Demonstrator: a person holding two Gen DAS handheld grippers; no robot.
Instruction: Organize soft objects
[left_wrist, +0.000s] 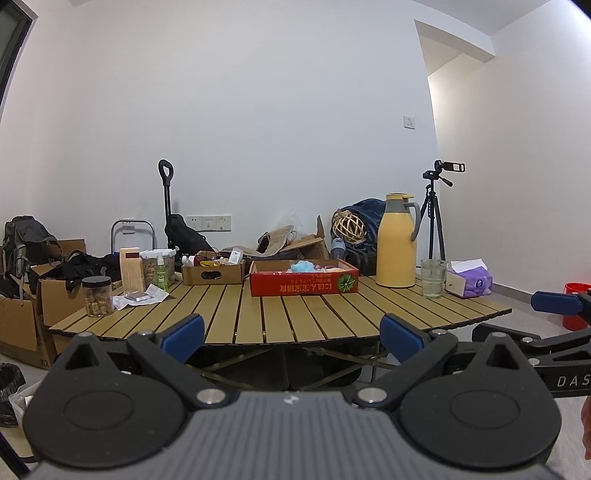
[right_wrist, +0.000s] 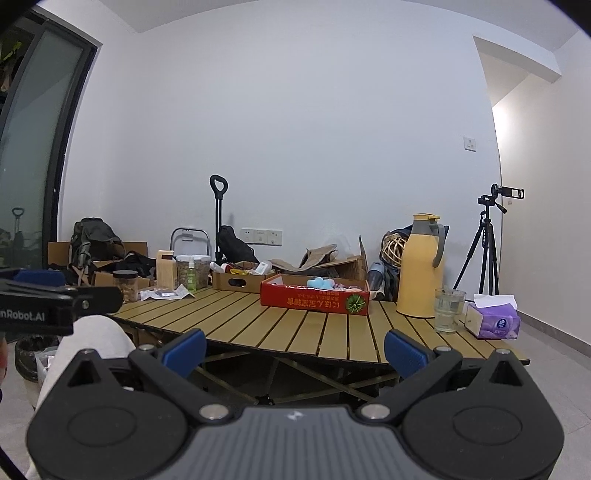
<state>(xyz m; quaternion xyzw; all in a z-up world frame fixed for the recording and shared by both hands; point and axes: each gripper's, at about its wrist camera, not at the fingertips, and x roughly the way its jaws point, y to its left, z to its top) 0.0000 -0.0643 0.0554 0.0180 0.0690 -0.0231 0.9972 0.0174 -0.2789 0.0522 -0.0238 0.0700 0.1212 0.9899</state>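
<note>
Slatted wooden table; glossy red cardboard box; fluffy blue toy

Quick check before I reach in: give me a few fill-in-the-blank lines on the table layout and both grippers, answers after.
1. The light blue soft toy lies inside the ____ box.
2. The glass stands between the yellow jug and the ____ tissue pack.
3. The left gripper and right gripper both have jaws ____ and hold nothing.

Answers: red; purple; open
</note>
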